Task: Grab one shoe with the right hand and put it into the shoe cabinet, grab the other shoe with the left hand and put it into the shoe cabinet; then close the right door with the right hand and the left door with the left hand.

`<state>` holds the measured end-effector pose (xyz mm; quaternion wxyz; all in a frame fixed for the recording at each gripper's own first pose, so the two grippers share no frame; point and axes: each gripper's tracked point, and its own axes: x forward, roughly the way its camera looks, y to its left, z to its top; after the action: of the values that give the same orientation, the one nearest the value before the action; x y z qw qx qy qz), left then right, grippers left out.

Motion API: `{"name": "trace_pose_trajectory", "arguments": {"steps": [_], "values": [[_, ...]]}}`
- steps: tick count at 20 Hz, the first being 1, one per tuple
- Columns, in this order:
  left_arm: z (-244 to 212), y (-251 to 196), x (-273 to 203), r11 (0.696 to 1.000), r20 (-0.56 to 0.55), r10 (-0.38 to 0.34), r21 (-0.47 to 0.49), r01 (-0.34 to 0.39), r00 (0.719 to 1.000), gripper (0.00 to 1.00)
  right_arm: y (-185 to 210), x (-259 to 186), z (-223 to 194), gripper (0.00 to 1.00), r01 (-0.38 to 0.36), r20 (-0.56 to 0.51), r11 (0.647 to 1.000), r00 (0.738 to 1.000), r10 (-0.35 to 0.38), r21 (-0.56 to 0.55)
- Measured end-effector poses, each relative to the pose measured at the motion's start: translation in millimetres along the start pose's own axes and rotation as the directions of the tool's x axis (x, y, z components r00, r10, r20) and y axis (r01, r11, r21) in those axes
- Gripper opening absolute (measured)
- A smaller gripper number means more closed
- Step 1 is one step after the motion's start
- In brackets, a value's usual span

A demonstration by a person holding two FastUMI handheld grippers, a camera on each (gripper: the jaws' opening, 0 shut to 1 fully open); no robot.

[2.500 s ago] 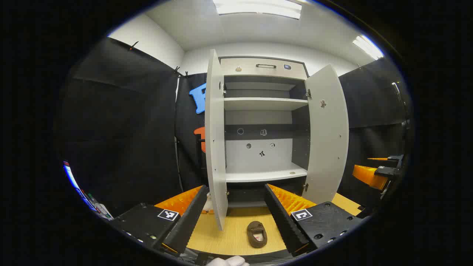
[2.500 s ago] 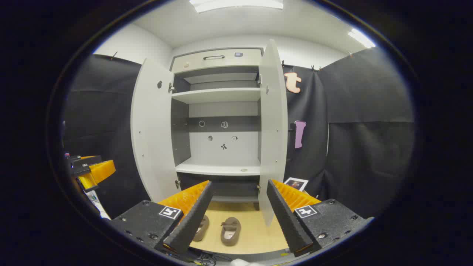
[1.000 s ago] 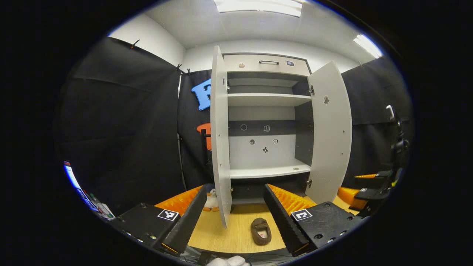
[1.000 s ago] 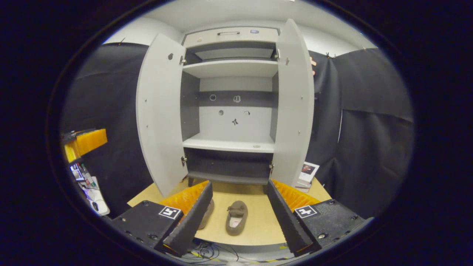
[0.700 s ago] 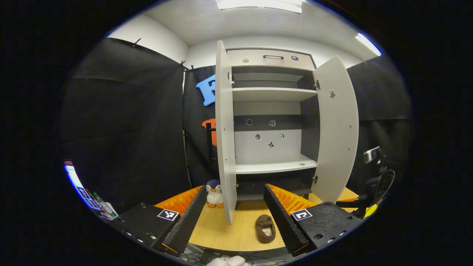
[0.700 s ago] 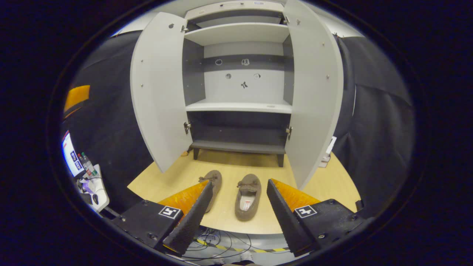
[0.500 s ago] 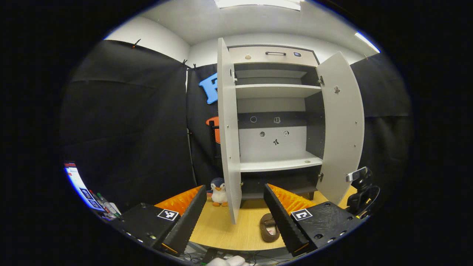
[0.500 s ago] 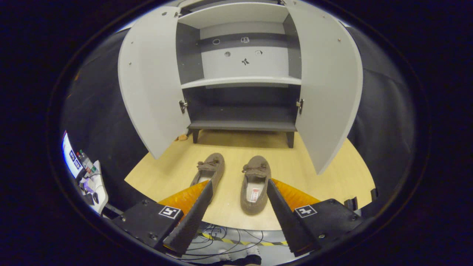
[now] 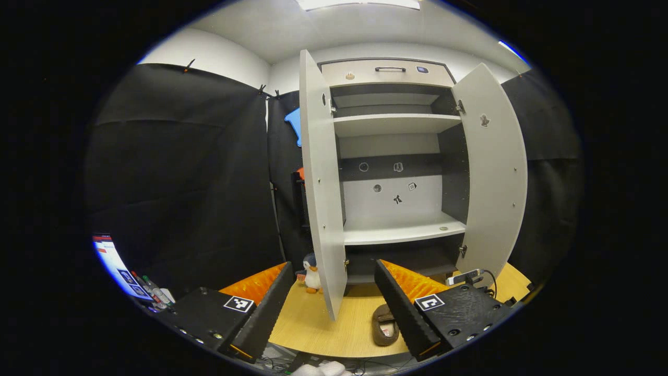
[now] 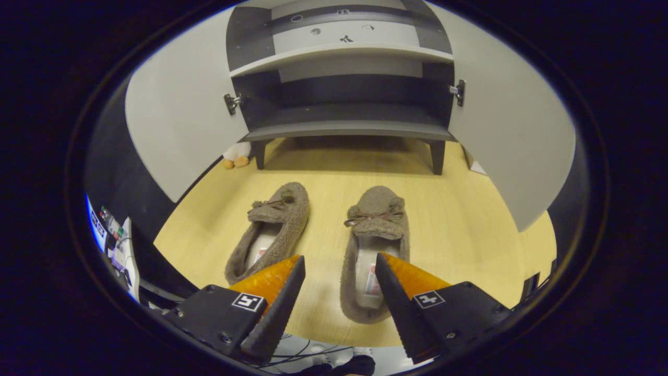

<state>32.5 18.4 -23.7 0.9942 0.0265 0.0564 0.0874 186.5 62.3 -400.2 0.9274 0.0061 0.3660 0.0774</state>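
In the left gripper view, the left gripper [image 9: 330, 307] gapes empty, well back from the open shoe cabinet [image 9: 399, 156].

In the right gripper view, the right gripper [image 10: 338, 284], wide open and empty, hangs over the right shoe [image 10: 371, 245], whose length runs toward the cabinet, beside the left shoe [image 10: 271, 230] on the surface [image 10: 459, 230].

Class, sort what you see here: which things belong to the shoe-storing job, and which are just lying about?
Belongs to the job:
right shoe
left shoe
shoe cabinet
left door
right door

Lying about:
penguin toy
pens
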Motion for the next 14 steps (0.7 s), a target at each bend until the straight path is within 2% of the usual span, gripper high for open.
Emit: {"name": "trace_pose_trajectory", "arguments": {"steps": [5,6,7,8,11,12,13,14], "values": [[1,2,14,0.999,0.001,0.046,-0.007,-0.046,0.999,0.96,-1,48,8,0.84,-0.010,-0.028,1.000,1.000,0.010,0.011],[0,2,18,0.999,-0.002,0.051,-0.009,-0.051,0.999,0.96,-2,56,10,0.81,-0.011,-0.034,1.000,0.999,0.012,0.020],[-4,1,17,0.998,-0.009,0.057,-0.009,-0.057,0.998,0.96,-3,64,13,0.72,-0.010,-0.035,0.999,0.999,0.011,0.032],[-4,2,17,0.998,-0.012,0.061,-0.010,-0.061,0.998,0.96,-3,71,16,0.79,-0.012,-0.033,0.999,0.999,0.013,0.040],[-6,2,22,0.997,-0.026,0.072,-0.013,-0.073,0.997,0.96,-7,87,23,0.75,0.005,-0.027,0.998,1.000,-0.003,0.059],[-6,2,25,0.997,-0.028,0.074,-0.013,-0.075,0.997,0.96,-8,89,25,0.69,0.011,-0.019,0.998,1.000,-0.009,0.059],[-6,2,27,0.997,-0.031,0.076,-0.013,-0.076,0.997,0.96,-9,91,29,0.58,0.014,-0.007,0.999,1.000,-0.014,0.051],[-7,2,28,0.997,-0.036,0.078,-0.013,-0.078,0.996,0.96,-14,95,29,0.60,0.032,-0.001,0.998,0.999,-0.032,0.045]]}}
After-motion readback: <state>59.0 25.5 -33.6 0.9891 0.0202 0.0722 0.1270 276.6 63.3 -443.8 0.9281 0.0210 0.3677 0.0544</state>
